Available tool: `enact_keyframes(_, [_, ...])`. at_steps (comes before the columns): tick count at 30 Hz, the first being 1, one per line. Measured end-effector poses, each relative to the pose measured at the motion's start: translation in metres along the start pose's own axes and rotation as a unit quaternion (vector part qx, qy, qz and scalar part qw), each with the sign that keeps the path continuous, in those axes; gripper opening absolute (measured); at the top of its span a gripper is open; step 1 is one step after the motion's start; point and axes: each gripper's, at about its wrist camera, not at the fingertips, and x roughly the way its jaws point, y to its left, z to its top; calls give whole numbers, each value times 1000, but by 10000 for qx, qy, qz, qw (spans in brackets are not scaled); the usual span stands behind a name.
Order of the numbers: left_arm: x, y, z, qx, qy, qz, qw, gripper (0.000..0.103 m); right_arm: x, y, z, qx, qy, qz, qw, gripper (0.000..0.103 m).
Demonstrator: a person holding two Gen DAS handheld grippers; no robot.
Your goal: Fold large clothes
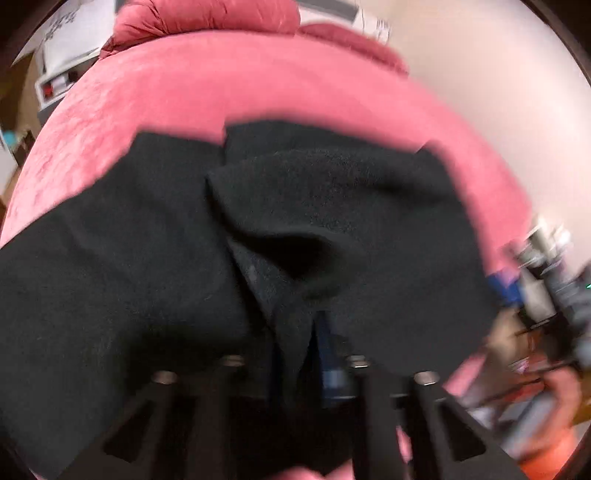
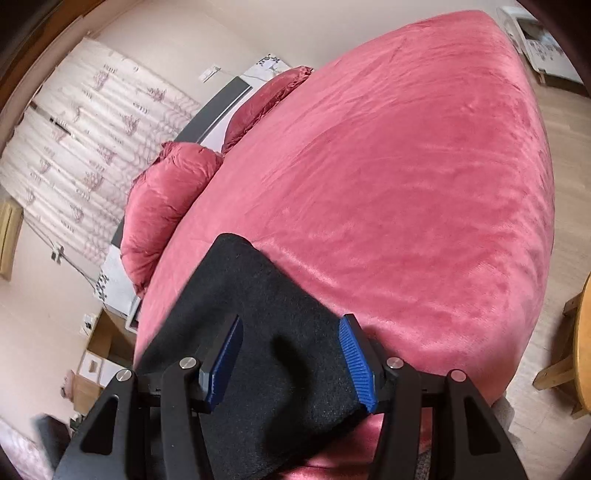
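Left wrist view, blurred. A black garment (image 1: 295,229) lies rumpled across the centre and lower frame on a pink bed (image 1: 192,85). The left tongs (image 1: 295,354), bottom centre, pinch a fold of the cloth. Pink pillows (image 1: 207,16) sit at top; the other tongs (image 1: 546,266) appear at right edge.

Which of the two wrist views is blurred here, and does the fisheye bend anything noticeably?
Left wrist view: motion-smeared throughout, so the black garment shows soft edges and the right gripper streaks at the frame's edge. Right wrist view: sharp, evenly lit, with the fisheye bulging the pink bed into a dome.
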Motion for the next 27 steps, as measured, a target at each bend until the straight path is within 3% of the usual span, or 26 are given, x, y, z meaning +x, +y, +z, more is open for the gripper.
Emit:
enact_keyframes(1, [-5,8,-5,-97,-127,-219,9996,33,-1,8,0,-164,27,-194,9997,56])
enact_keyframes(2, [-13,16,-7,-239,-266,-434,9984,42,-3,21,-1,-444,89,-360,9983,58])
enact_keyframes(3, [-19,19,-6,-338,-354,-497,9976,65,-5,35,-2,-725,134,-298,9968,58])
enact_keyframes(5, [-26,25,-7,-426,-556,-524,9962,80,-4,75,-2,-1468,270,43,9888,59])
enact_keyframes(7, [-23,29,-16,-415,-445,-511,9968,76,13,121,0,-2242,604,315,9722,60])
enact_keyframes(10, [-22,22,-35,-47,-561,-557,9969,76,59,190,-6,-3415,1513,597,9257,60])
enact_keyframes(12, [-18,12,-47,278,-569,-534,9966,77,94,233,-25,-4511,2082,644,8654,60])
enact_keyframes(13, [-20,8,-50,422,-609,-481,9961,77,108,249,-39,-5122,2279,605,8259,60])
enact_keyframes(15, [-22,2,-55,616,-657,-410,9951,78,129,267,-61,-5964,2516,490,7606,59])
enact_keyframes(16, [-18,-3,-55,600,-637,-436,9952,79,143,274,-75,-6427,2673,392,7169,57])
enact_keyframes(18, [-10,-8,-53,465,-574,-559,9957,81,156,269,-95,-6900,2887,110,6637,52])
enact_keyframes(19, [-9,-9,-50,396,-549,-626,9957,81,160,265,-103,-6991,3065,80,6459,39])
enact_keyframes(20, [-10,-7,-49,359,-533,-676,9956,82,161,263,-106,-7020,3152,157,6384,32])
enact_keyframes(21, [-11,0,-44,337,-523,-717,9955,82,158,261,-108,-7119,3083,225,6306,16])
enact_keyframes(22, [-15,6,-43,305,-522,-773,9952,82,153,260,-110,-7238,2922,209,6248,7])
enact_keyframes(23, [-19,13,-41,263,-527,-818,9949,82,148,259,-107,-7242,2737,109,6328,7])
enact_keyframes(26, [-27,26,-35,-4,-539,-1035,9932,85,137,269,-78,-6698,2273,89,7069,6])
enact_keyframes(27, [-28,30,-32,-116,-545,-1121,9921,87,137,273,-71,-6598,2092,66,7217,6])
